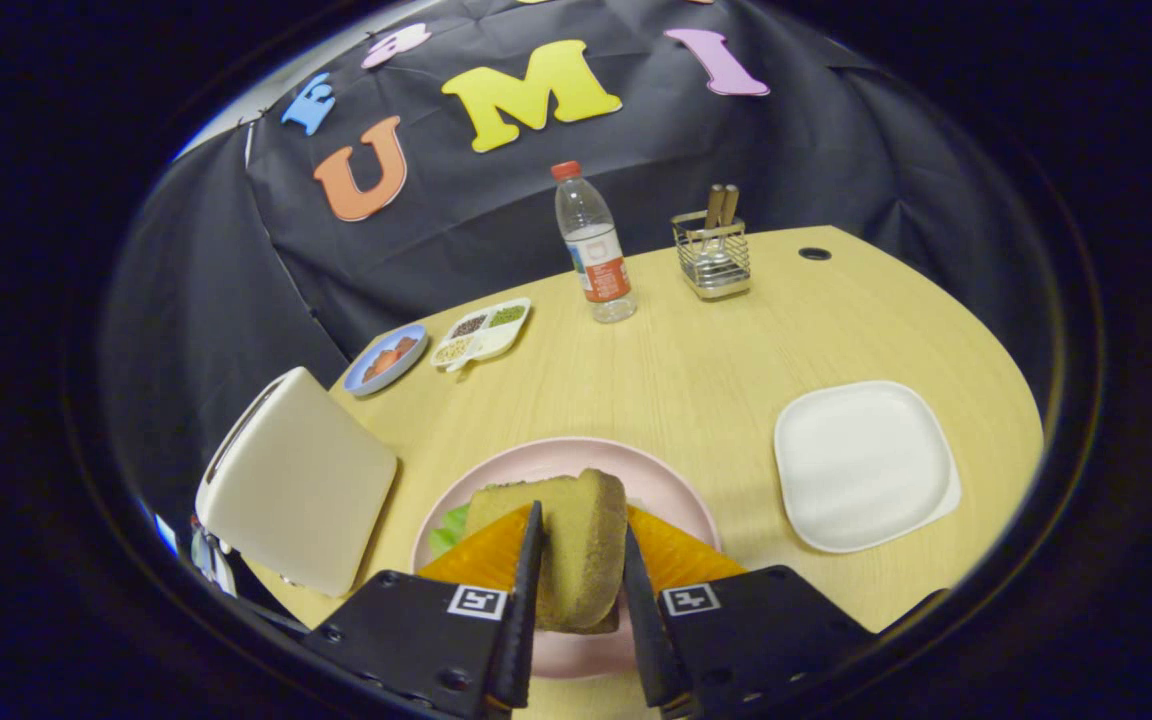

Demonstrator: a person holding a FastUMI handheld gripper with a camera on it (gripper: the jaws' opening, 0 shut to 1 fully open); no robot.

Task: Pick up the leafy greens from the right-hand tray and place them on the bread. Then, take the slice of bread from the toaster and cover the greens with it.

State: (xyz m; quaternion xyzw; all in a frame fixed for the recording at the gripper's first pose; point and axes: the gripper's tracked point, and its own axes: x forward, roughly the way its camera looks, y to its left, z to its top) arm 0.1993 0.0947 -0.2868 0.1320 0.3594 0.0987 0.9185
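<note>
My gripper (581,560) is shut on a slice of brown bread (576,545), held on edge between both fingers just above the pink plate (676,490). Beneath the slice, leafy greens (449,528) peek out on the left side of the plate; the lower bread is hidden behind the held slice. The cream toaster (301,480) stands left of the plate, its slot facing away. To the right of the plate lies the white square tray (864,462), bare.
A water bottle (593,245) and a wire holder with utensils (714,252) stand at the table's far side. A small blue dish with orange food (386,360) and a white divided dish of seeds (481,333) sit behind the toaster.
</note>
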